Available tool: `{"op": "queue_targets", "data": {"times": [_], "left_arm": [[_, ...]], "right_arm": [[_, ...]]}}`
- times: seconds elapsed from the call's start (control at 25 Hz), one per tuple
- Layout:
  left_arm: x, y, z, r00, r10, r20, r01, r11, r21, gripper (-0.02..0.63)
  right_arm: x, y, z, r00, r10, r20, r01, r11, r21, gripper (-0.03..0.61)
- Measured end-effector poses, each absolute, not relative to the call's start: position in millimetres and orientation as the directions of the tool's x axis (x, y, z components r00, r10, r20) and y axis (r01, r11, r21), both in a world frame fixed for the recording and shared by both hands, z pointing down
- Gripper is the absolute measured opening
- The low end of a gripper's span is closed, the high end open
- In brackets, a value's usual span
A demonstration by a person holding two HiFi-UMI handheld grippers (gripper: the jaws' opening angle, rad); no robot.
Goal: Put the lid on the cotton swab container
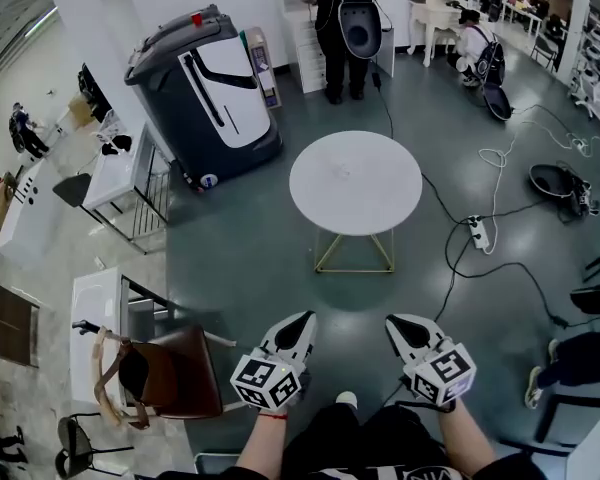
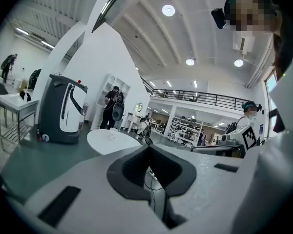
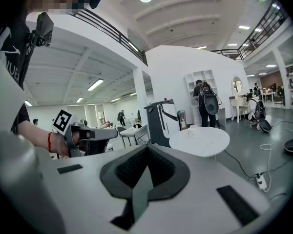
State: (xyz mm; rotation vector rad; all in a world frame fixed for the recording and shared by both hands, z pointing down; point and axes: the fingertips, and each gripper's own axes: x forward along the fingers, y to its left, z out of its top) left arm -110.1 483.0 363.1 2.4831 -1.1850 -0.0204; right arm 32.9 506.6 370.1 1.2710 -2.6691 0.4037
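A round white table [image 1: 380,198] stands a few steps ahead of me on the grey floor. A small clear object [image 2: 111,135], too small to identify, sits on its top; the right gripper view shows the small clear object [image 3: 191,132] too. My left gripper [image 1: 302,318] and right gripper [image 1: 392,320] are held side by side at waist height, well short of the table. On each the jaws meet at the tip with nothing between them, as the left gripper [image 2: 149,147] and right gripper [image 3: 147,146] show in their own views. No lid can be made out.
A large grey and white machine [image 1: 205,83] stands at the back left. A person [image 1: 342,28] stands beyond the table. Cables and a power strip [image 1: 477,233] lie on the floor to the right. A brown chair [image 1: 175,368] and white desks [image 1: 120,173] are on my left.
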Motion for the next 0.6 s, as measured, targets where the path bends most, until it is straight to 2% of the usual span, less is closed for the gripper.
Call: {"op": "queue_targets", "data": {"times": [0.36,0.6], "left_arm": [[-108.9,451.4,376.3,0.668,-0.729,0.15,-0.719,-0.581,0.381,0.006],[-112.6,406.8,380.0,0.661,-0.733,0.159,-0.728,-0.575,0.375,0.006]], "right_arm": [[28.7,474.9,382.3,-0.609,-0.739,0.288,-0.793,0.571,-0.21,0.002],[14.3,427.0,387.7,-0.633,-0.716,0.295,-0.773,0.603,-0.196,0.002]]}}
